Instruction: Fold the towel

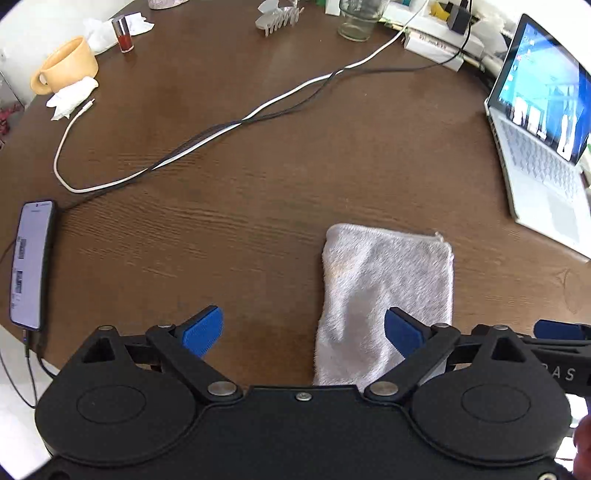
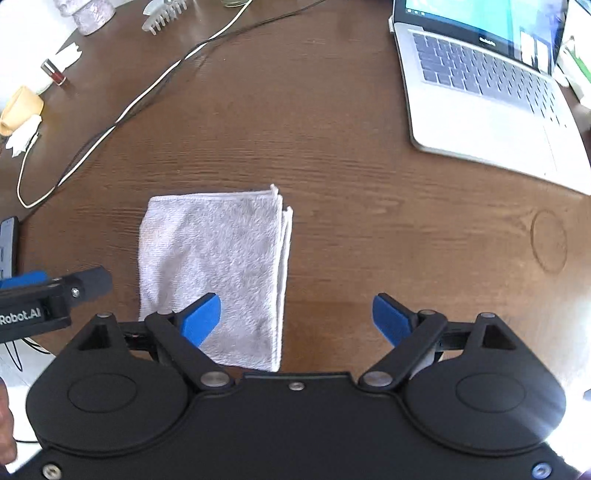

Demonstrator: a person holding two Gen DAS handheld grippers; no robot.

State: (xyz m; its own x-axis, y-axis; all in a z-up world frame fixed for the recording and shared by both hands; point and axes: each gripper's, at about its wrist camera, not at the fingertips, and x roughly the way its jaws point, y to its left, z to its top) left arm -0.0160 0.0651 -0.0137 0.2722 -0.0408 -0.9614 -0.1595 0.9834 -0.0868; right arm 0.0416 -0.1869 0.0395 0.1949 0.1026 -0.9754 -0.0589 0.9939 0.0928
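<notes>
A small white towel (image 1: 388,288) lies folded into a narrow rectangle on the brown wooden table (image 1: 258,192). It also shows in the right wrist view (image 2: 214,266), with stacked layered edges on its right side. My left gripper (image 1: 303,330) is open and empty; its right fingertip hangs over the towel's near part. My right gripper (image 2: 295,319) is open and empty; its left fingertip hangs over the towel's near right part. The left gripper's side shows at the left edge of the right wrist view (image 2: 44,295).
An open laptop (image 1: 543,140) stands at the right, also in the right wrist view (image 2: 480,92). A phone (image 1: 31,264) lies at the left edge, with cables (image 1: 229,127) across the table. A mug (image 1: 68,64), tissues, a red bottle (image 1: 123,35) and a glass (image 1: 356,18) stand at the back.
</notes>
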